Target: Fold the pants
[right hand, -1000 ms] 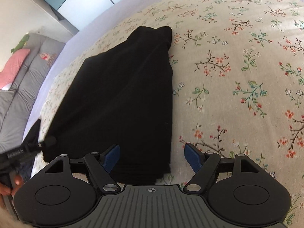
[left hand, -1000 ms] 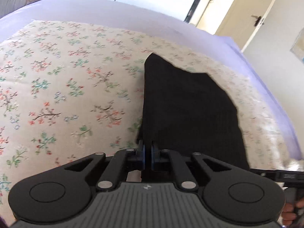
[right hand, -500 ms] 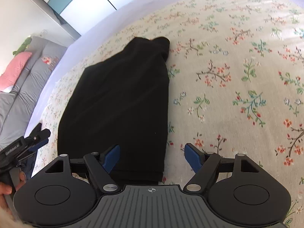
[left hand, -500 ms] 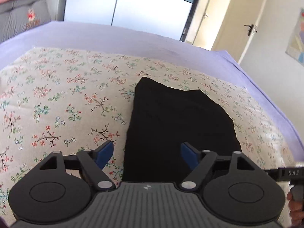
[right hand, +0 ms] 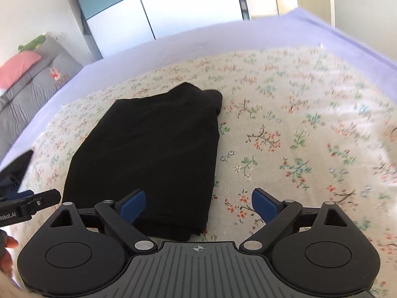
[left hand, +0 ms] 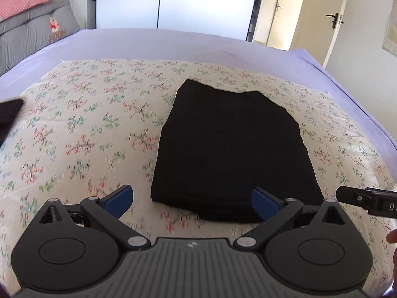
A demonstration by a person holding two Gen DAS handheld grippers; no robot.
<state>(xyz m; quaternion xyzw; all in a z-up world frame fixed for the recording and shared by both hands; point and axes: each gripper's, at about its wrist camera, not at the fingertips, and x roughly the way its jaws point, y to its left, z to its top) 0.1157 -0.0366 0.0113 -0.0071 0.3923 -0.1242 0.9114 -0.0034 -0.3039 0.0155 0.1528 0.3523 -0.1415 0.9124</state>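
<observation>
Left wrist: pants (left hand: 230,146) beyond hand-held gripper (left hand: 192,202).

Two wrist views, angled down, near, sharing the folded pants (left hand: 230,146) (right hand: 151,156) from opposite sides.

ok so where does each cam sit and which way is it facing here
Left wrist: sits on the left gripper, looking forward and down over the folded black pants on the floral sheet; its own open blue fingers show, and the right gripper's tip at right.
Right wrist: sits on the right gripper, whose jaws are opening with nothing between them, facing the same pants from the other side; the left gripper's tip shows at left.
Shared: pants, sheet, grey cushions, wardrobe.
</observation>
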